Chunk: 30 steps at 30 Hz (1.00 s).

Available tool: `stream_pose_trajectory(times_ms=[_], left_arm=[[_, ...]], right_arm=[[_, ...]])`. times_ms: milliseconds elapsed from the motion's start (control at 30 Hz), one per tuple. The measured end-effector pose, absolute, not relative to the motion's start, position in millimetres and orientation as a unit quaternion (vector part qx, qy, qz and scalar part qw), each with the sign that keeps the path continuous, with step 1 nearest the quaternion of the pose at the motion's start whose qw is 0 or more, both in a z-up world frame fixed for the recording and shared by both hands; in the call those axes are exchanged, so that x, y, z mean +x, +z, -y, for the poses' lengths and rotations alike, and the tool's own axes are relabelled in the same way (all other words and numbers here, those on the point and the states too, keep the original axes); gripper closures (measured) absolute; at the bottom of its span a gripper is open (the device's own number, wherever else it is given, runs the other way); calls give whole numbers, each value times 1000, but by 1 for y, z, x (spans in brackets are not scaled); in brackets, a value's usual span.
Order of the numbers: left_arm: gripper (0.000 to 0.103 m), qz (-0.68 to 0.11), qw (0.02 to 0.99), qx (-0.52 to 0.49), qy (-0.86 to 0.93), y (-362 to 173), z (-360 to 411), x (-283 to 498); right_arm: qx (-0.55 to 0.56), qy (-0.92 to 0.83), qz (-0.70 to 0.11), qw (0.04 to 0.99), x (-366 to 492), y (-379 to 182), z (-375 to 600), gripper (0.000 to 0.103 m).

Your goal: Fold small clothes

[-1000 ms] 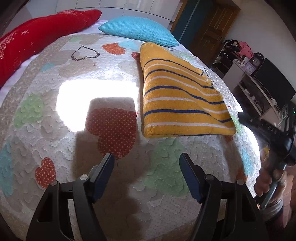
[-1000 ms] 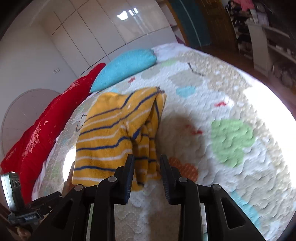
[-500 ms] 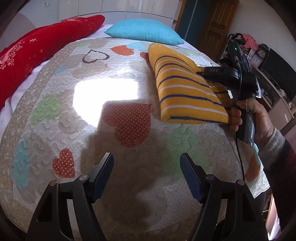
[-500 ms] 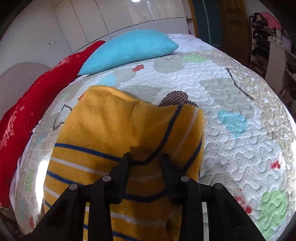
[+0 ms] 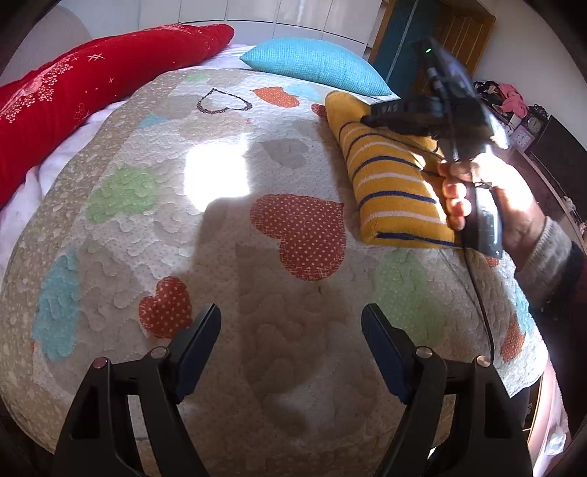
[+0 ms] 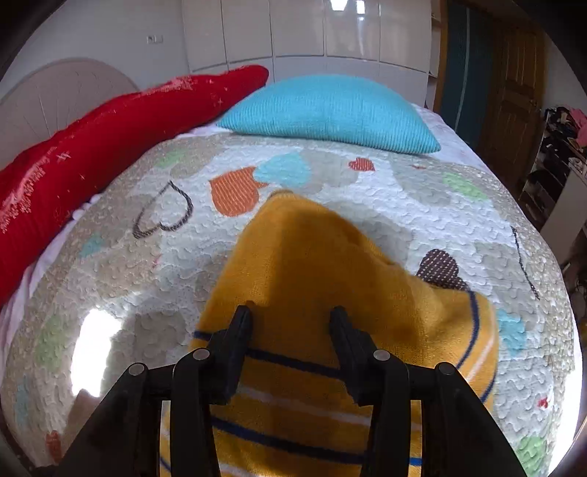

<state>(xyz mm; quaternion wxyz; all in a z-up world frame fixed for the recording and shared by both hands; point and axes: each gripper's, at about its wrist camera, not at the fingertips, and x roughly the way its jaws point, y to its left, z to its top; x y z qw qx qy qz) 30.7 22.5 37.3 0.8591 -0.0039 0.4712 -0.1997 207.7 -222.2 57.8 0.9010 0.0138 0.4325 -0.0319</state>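
Observation:
A yellow sweater [image 5: 389,179] with blue and white stripes lies folded on the heart-patterned quilt [image 5: 220,227], at the right in the left wrist view. It fills the lower middle of the right wrist view [image 6: 315,279]. My right gripper [image 6: 290,319] is open, its fingers over the sweater's plain yellow part; whether they touch it I cannot tell. In the left wrist view the right tool [image 5: 455,121] hangs above the sweater. My left gripper [image 5: 291,323] is open and empty over bare quilt near the bed's front edge.
A turquoise pillow [image 5: 315,66] and a long red cushion [image 5: 91,84] lie at the head of the bed. White wardrobes [image 6: 312,33] and a wooden door [image 6: 513,88] stand behind. Cluttered shelves [image 5: 513,106] are at the right.
My right gripper has opened and let go of the sweater fold it held, which now lies laid over. The left gripper has drifted back a little, still open.

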Motion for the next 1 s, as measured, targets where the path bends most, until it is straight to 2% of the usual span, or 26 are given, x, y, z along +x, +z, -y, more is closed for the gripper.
stream_pose_trajectory(times_ms=[67,200,300,333,500,700,767,800,833,867,933,1000], left_arm=[[25,-470,861,-9,-193,40,-29,32],[24,-468,861,-21,-198,46,-35,44],[19,-470,854,-53,-218,49,-30,63],[17,-473,849,-67,-226,49,-26,72],[12,-483,827,-98,-270,43,17,122],[12,-522,775,-112,-336,15,91,184],[12,-533,757,-124,-357,6,109,199],[14,-535,753,-126,-361,4,114,204],[30,-535,752,-127,-365,5,117,206],[35,-535,751,-122,-368,9,119,205],[55,-524,762,-101,-366,23,118,202],[58,-510,773,-99,-363,41,109,201]], right_arm=[[17,-33,-427,903,210,46,221,49],[75,0,-420,905,185,75,243,46],[147,6,-378,914,147,101,281,20],[163,5,-373,913,136,105,296,18],[187,-52,-406,893,107,85,353,16],[287,1,-417,862,122,40,376,16],[304,15,-422,854,135,26,374,17],[309,20,-418,854,140,23,373,24],[323,30,-414,851,143,21,372,40],[346,41,-414,841,146,19,372,43],[363,58,-405,837,148,28,369,54],[359,86,-386,845,149,48,358,55]])
